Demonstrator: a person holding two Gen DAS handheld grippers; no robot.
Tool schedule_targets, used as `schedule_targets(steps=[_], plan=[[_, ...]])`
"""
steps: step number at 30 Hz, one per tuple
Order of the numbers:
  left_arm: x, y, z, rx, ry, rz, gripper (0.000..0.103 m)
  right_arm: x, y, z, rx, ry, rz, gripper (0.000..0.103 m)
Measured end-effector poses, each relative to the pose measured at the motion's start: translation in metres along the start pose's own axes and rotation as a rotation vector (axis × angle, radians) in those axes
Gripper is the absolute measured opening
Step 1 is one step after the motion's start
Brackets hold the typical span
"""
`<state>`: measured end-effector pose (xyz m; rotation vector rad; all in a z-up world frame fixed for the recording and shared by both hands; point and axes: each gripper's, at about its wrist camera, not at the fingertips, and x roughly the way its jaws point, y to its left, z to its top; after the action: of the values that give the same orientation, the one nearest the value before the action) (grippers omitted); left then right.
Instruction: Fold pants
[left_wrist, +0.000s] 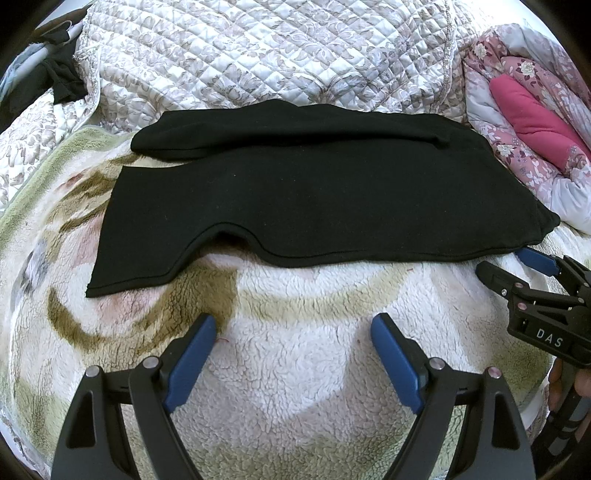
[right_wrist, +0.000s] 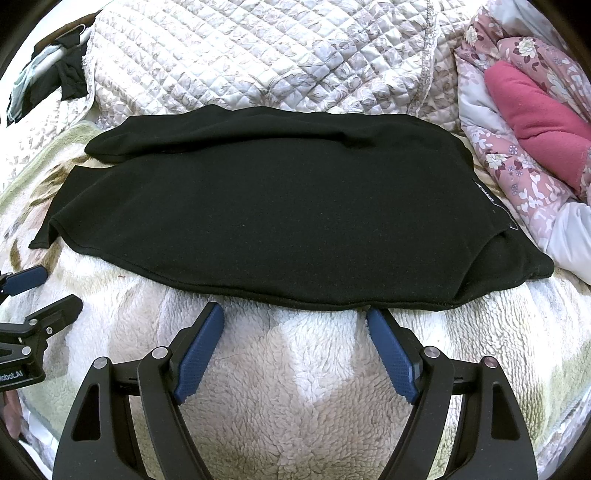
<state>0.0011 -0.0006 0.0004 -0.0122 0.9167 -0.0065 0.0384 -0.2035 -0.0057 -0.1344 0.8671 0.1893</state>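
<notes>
Pants (right_wrist: 280, 206) far edge behind own fold

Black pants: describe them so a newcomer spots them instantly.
Start at the fleece blanket with beige swirls covering the bed. The black pants lie flat across it, in front of the quilted cover. They are the only large plain black piece; the neighbouring bedding is patterned or pink.

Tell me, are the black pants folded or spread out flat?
Folded once: the black pants lie leg over leg on the fleece blanket, two edges stacked.
</notes>
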Motion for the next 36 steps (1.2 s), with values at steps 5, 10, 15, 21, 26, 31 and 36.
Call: schedule_targets(steps=[5, 10, 15, 21, 26, 31, 36], plan=[[0.0000, 0.0000, 0.0000, 0.000, 0.000, 0.000, 0.088, 0.0001, 0.0000, 0.0002, 0.000, 0.000, 0.000, 0.080], [-0.0001, 0.0000, 0.0003, 0.000, 0.000, 0.000, 0.088, 0.0000, -0.0001, 0.0004, -0.002, 0.003, 0.002, 0.080], [-0.0001, -0.0001, 0.0002, 0.000, 0.000, 0.000, 0.088, 0.0001, 0.0000, 0.0006, -0.003, 0.003, 0.002, 0.080], [0.0000, 0.0002, 0.0008, 0.000, 0.000, 0.000, 0.088, 0.0007, -0.0003, 0.0005, -0.005, 0.003, 0.006, 0.080], [-0.0001, 0.0000, 0.0006, 0.001, -0.001, 0.001, 0.088, 0.0010, -0.0003, 0.0005, -0.008, 0.003, 0.010, 0.080], [0.0002, 0.0006, 0.0005, 0.002, -0.001, 0.002, 0.088, 0.0028, 0.0007, 0.0006, -0.010, 0.011, 0.013, 0.080], [0.0018, 0.0036, 0.0011, 0.012, -0.008, 0.005, 0.088, 0.0006, -0.0024, 0.0013, -0.003, 0.019, 0.035, 0.080]])
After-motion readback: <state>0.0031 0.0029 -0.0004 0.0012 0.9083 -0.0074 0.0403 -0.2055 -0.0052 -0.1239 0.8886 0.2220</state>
